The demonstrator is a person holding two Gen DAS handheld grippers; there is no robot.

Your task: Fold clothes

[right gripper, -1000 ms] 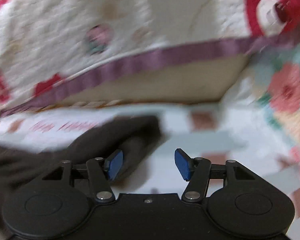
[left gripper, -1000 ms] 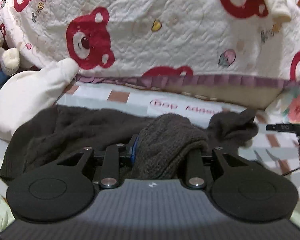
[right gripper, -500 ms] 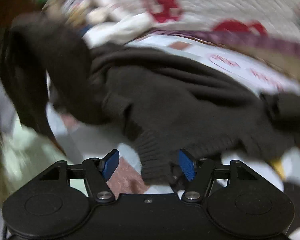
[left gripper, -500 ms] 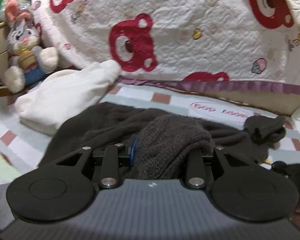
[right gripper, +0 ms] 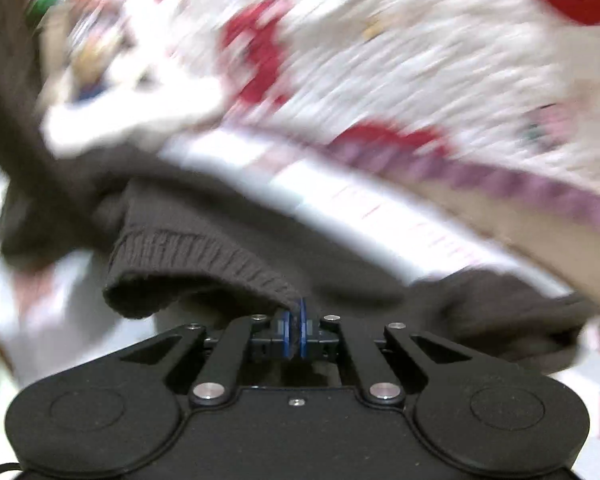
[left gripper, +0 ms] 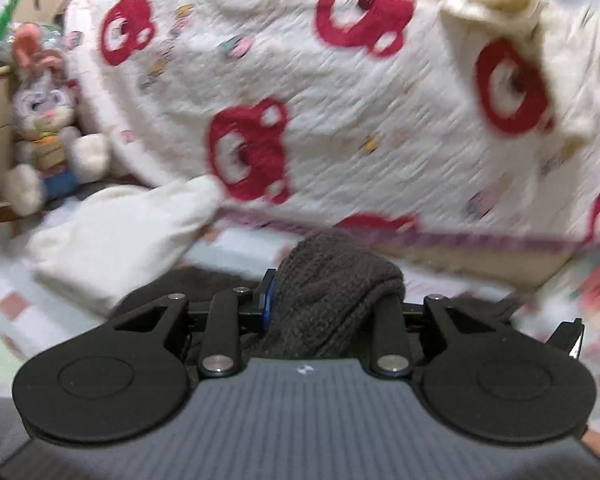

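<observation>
The left gripper [left gripper: 328,300] is clenched on a thick bunch of the dark brown knitted sweater [left gripper: 336,280]; the wool fills the gap between its 2 fingers, hides the right one and mounds up over the tips, with only a sliver of blue pad showing at the left. The right gripper [right gripper: 296,328] has just snapped closed, and its 2 blue pads pinch the ribbed hem of the same sweater [right gripper: 204,252], which runs away from the tips to the left and beyond them. Past both grippers the rest of the garment lies on the bed sheet [right gripper: 340,200], a pale checked cloth. Further on, near the left edge of the bed, a cream folded garment [left gripper: 116,240] rests beside the sweater. Behind it rises a white quilt with red bear prints [left gripper: 340,120], purple-trimmed, and a stuffed rabbit toy [left gripper: 44,136] sits at the far left corner.
</observation>
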